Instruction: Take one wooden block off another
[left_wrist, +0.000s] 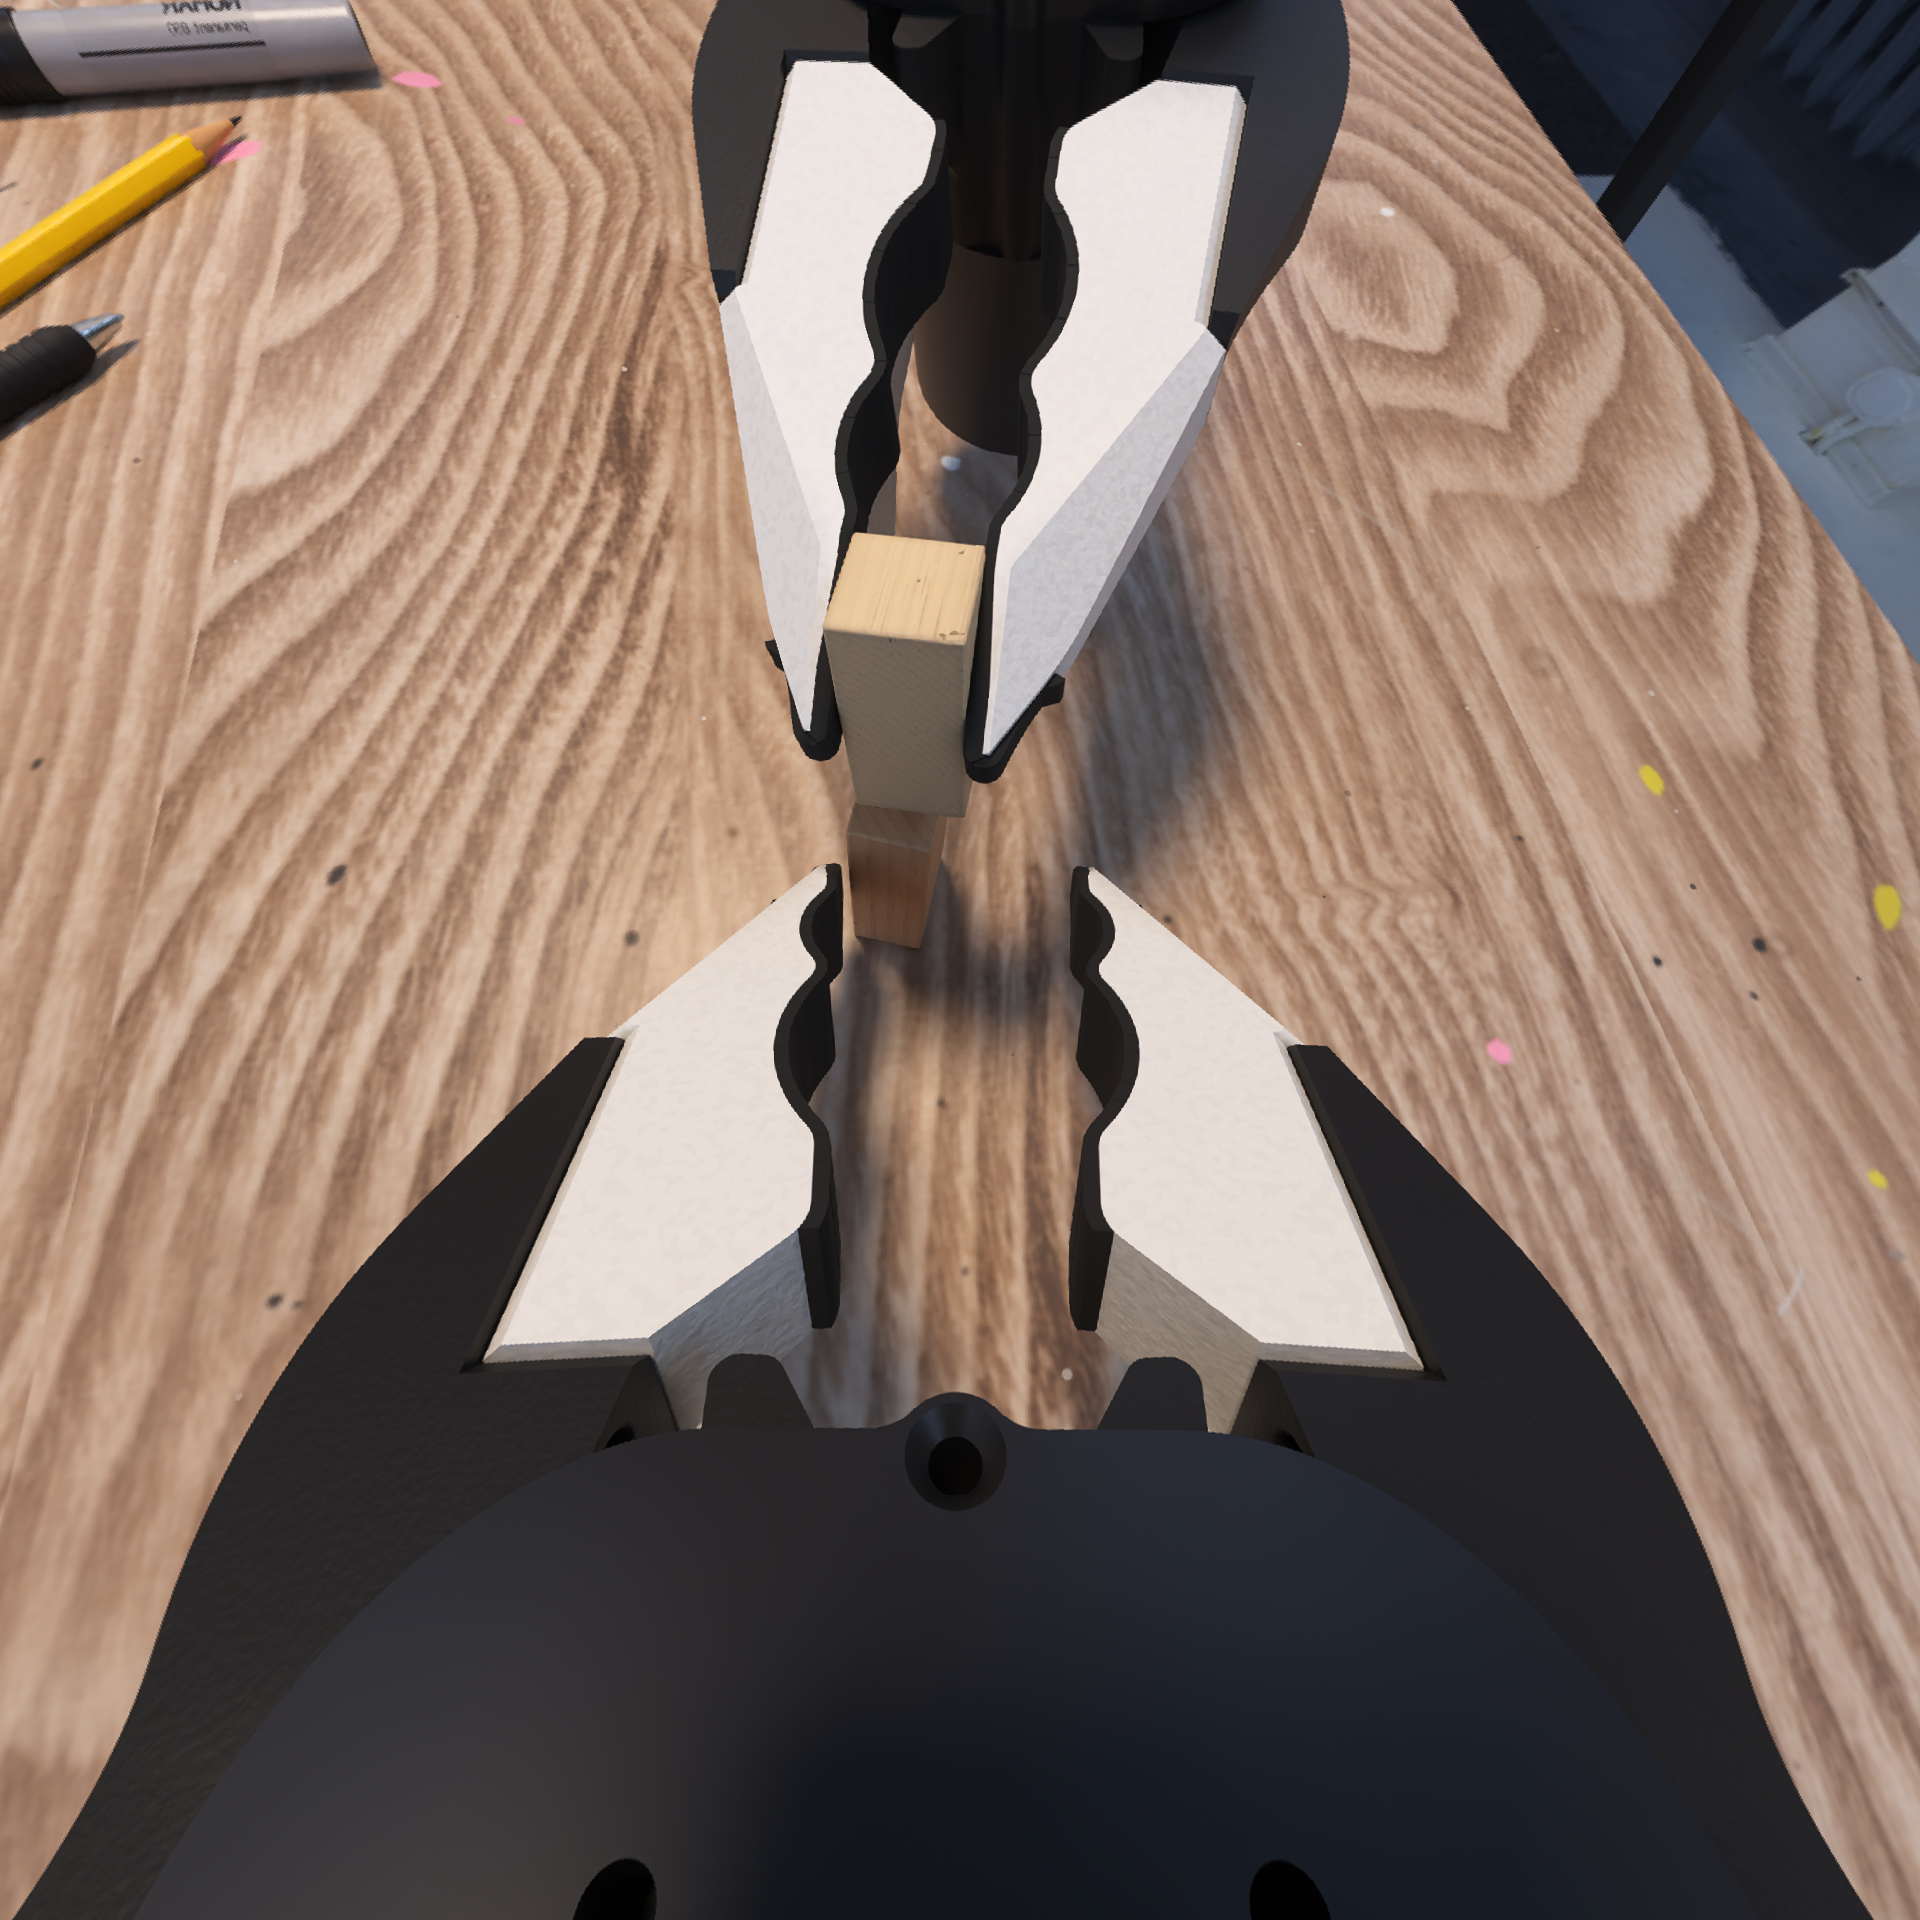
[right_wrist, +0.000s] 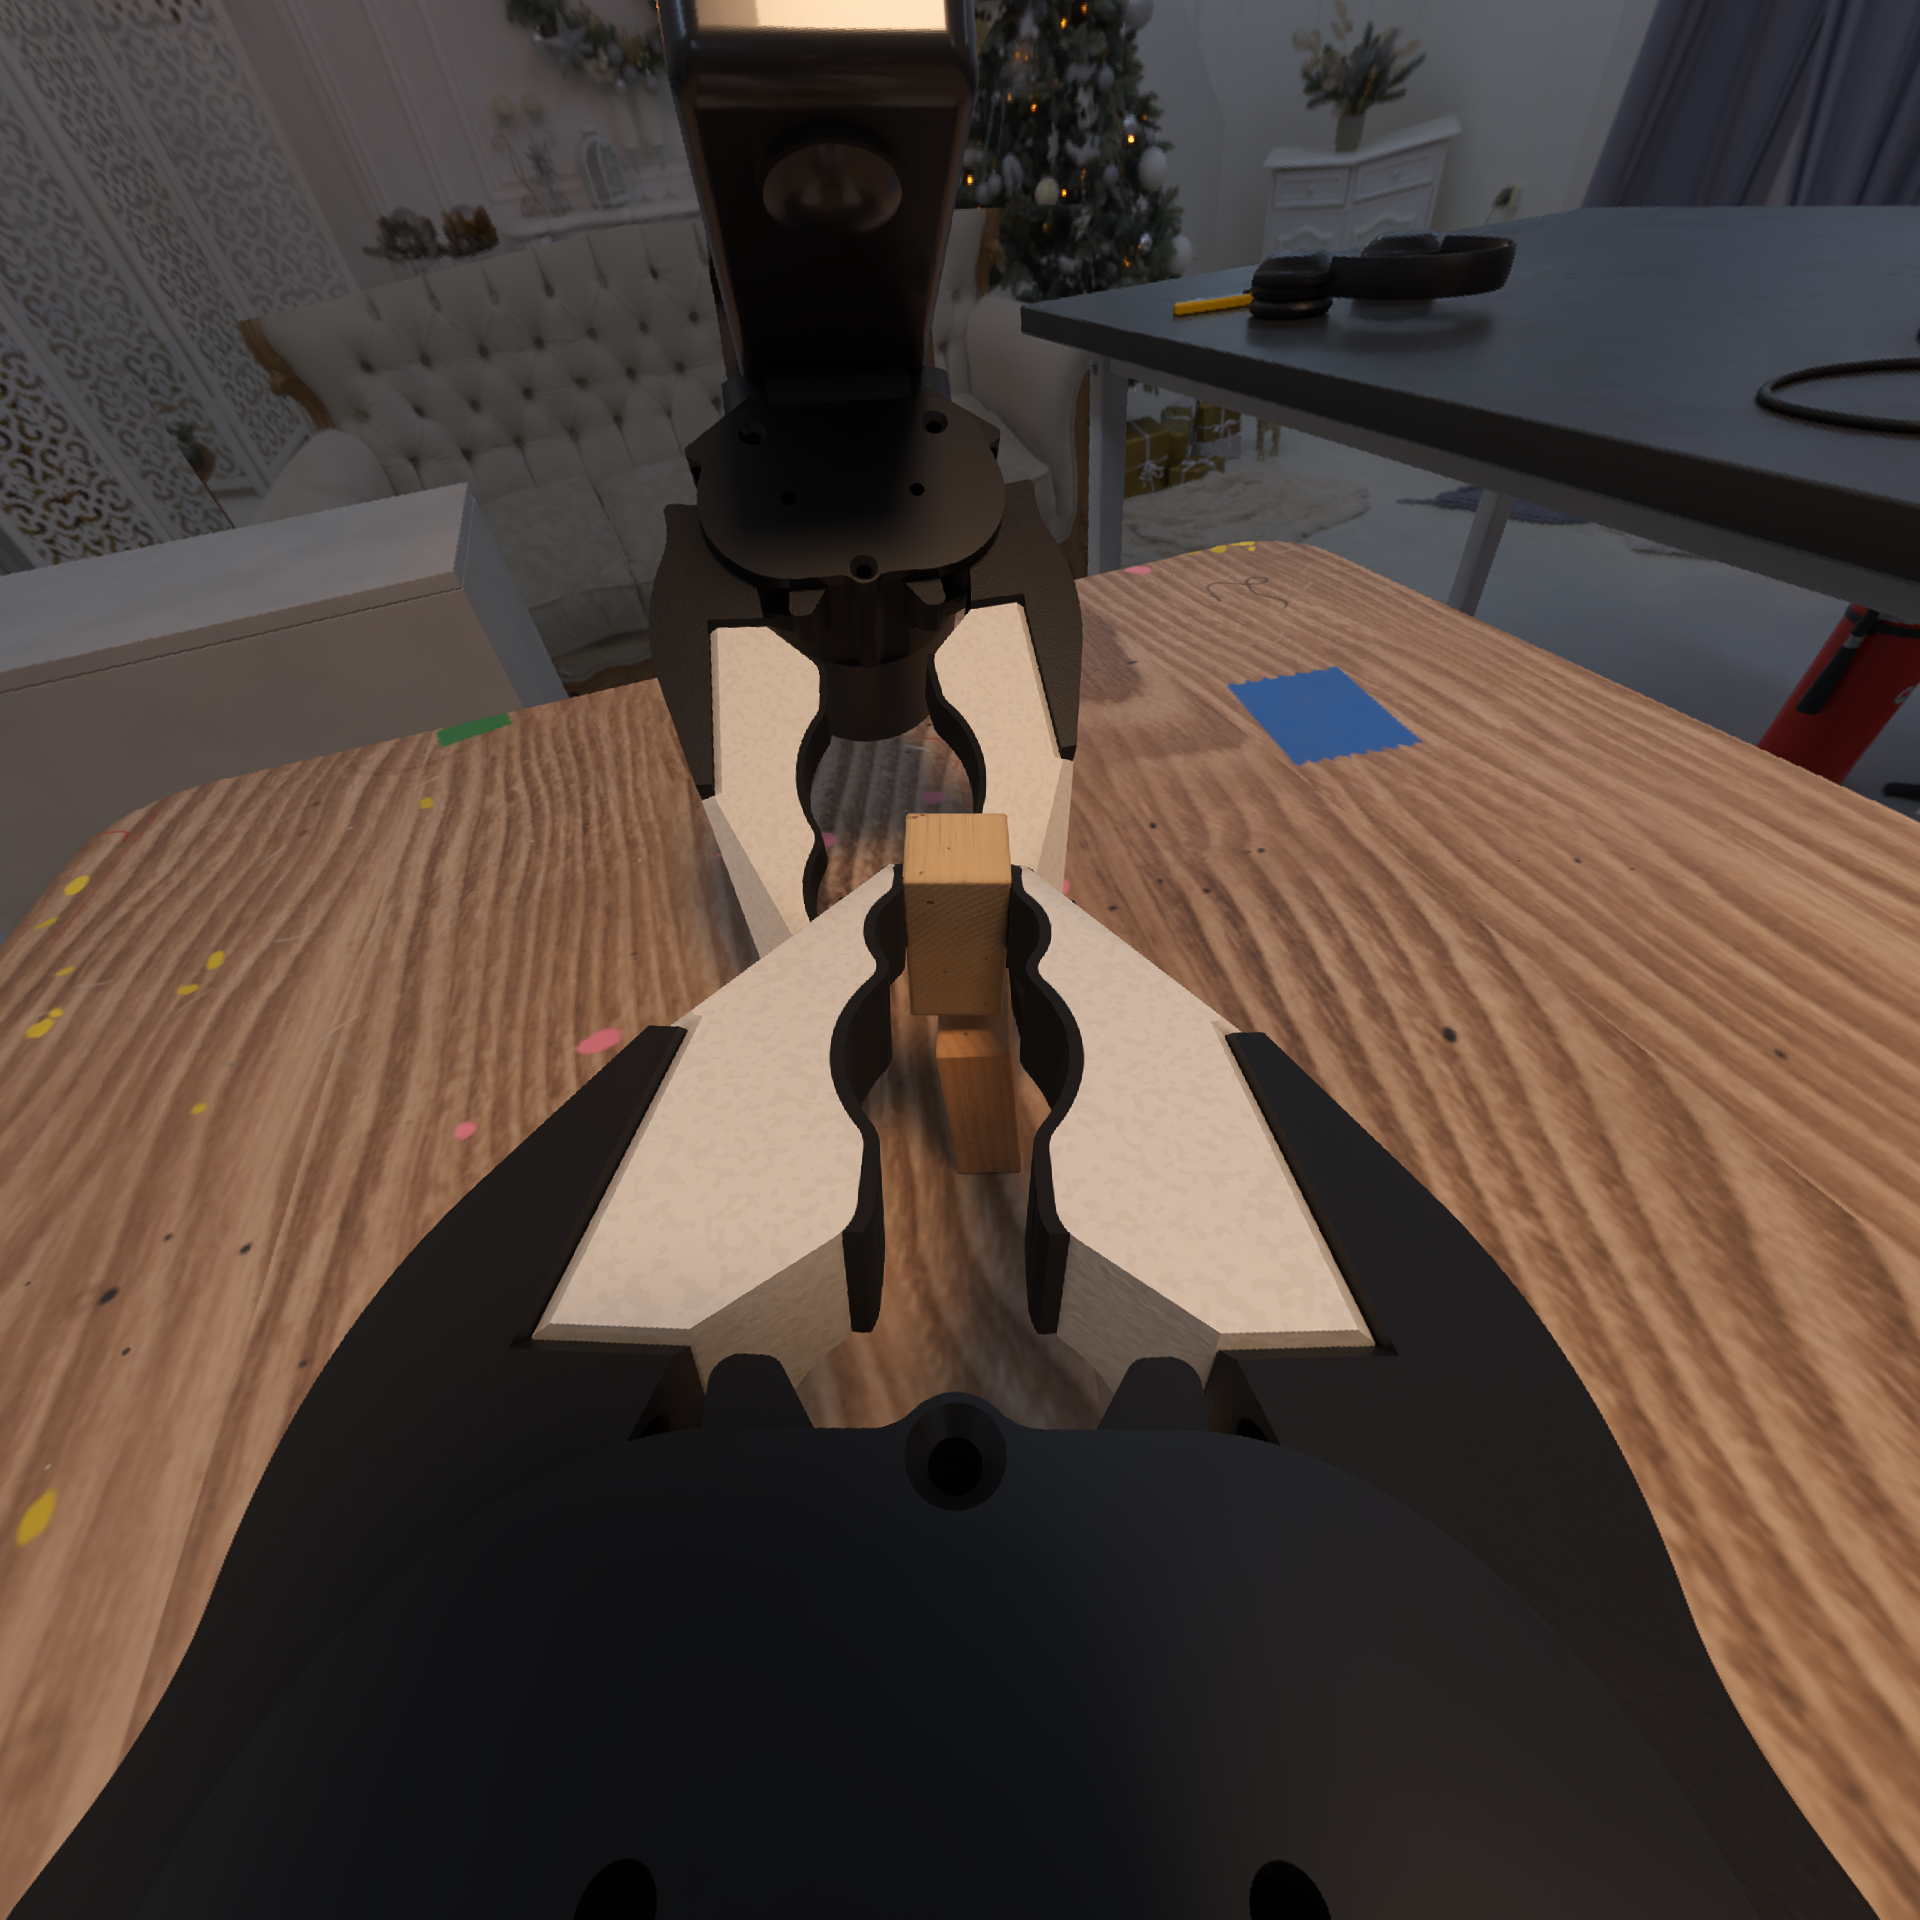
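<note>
While the right tool (right_wrist: 954, 883) clamps the pale upright wooden block (right_wrist: 956, 914) standing on the darker wooden block (right_wrist: 977, 1101), straight up is free. The left tool (left_wrist: 954, 883) gapes empty, just near of the lower block.

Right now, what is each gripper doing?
Left gripper: open, holding nothing.
Right gripper: closed on the pale upper wooden block, above the darker lower wooden block.

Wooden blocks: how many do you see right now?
2. The upper block is clamped in the right gripper; the lower block stands on the table, just beyond the open left gripper. None seem hidden.
</note>
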